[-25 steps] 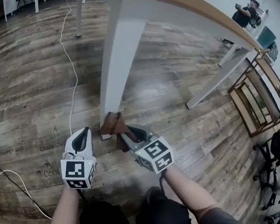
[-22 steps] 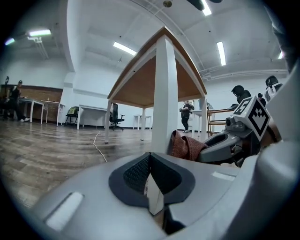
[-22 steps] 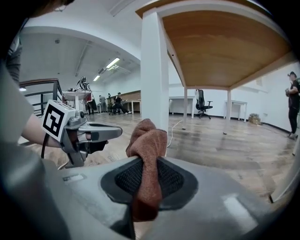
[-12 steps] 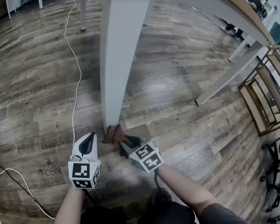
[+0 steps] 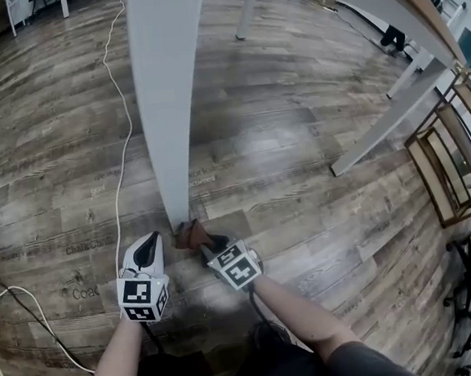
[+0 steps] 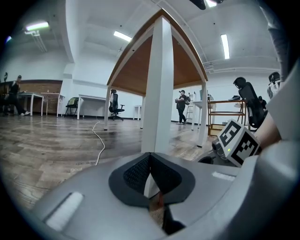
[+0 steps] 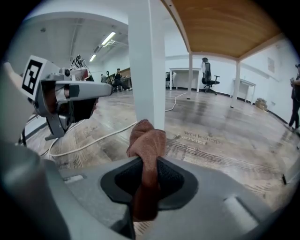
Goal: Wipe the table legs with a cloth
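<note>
Right hand-held gripper [image 7: 143, 180]: clamped on brown cloth [image 7: 146, 140] — cloth at foot of white desk leg [image 7: 147, 61].
Left hand-held gripper [image 6: 151, 174]: jaws together, empty — near the leg.

It was probably an open-plan office: long white desks [image 6: 91, 98], swivel chairs [image 7: 206, 75], wood-plank floor [image 5: 297, 137], strip lights [image 6: 123, 36].

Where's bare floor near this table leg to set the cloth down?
Bare floor lies right of the table leg, toward the far leg, and left of the white cable. Crowded at the leg's foot: cloth, right claw, left claw.
</note>
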Available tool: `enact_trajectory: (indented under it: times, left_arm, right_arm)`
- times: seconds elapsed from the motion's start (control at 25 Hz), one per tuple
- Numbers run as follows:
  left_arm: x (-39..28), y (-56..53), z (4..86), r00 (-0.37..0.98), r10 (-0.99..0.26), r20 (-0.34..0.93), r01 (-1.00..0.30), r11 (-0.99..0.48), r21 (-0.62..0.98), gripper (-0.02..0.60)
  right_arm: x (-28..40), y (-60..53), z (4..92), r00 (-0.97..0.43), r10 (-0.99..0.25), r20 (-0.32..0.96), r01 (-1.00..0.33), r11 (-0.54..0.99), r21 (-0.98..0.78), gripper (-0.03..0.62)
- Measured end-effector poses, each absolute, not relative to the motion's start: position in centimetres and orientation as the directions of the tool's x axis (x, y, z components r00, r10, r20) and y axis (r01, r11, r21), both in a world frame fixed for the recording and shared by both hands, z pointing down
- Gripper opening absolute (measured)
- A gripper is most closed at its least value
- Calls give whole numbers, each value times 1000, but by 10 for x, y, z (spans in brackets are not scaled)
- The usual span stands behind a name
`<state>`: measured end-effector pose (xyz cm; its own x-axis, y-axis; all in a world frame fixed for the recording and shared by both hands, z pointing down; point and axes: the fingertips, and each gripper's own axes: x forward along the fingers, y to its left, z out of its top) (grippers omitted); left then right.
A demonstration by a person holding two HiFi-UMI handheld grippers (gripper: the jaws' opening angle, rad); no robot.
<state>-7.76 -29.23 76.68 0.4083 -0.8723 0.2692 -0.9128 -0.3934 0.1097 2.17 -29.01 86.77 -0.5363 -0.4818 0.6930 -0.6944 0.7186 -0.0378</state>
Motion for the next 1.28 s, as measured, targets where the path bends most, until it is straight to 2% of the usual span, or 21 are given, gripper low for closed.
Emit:
enact_trajectory:
  times: [0.16,0.32,0.6,0.76,0.88,1.08,1.28]
  left_arm:
    - [-78,-295,741,367,-894,255,-929,-365,56,20]
    - [-78,-299,677,319,-922,218,-948,-316,50,18]
    - [-75,-309,595,257,-961,100,-965,-262,-31,18]
    - [-79,-310,570,240,-969,55,-971,-240,8,19]
    - [-76,-309,544,265,-963,51,-964,-265,7,20]
    - [-74,-308,493,271,-963,-8,-962,-271,-17,19]
    - [-68,-310,492,262,-965,-22,-965,-262,-18,20]
  right_arm:
    - [41,-286,818,-607,-517,604,-687,723,-71,69]
    - [64,-295,719,-667,-555,497,-648,761,-21,69]
    - [64,-338,527,-773,-603,199,-607,794,47,69]
    - [58,-357,444,-775,-631,22,-626,772,106,69]
    - [48,-362,398,-774,-630,-64,-633,766,111,69]
    - [31,-363,362,-779,-615,-121,-627,769,123,69]
    - [28,-370,399,-787,-615,-43,-616,780,111,69]
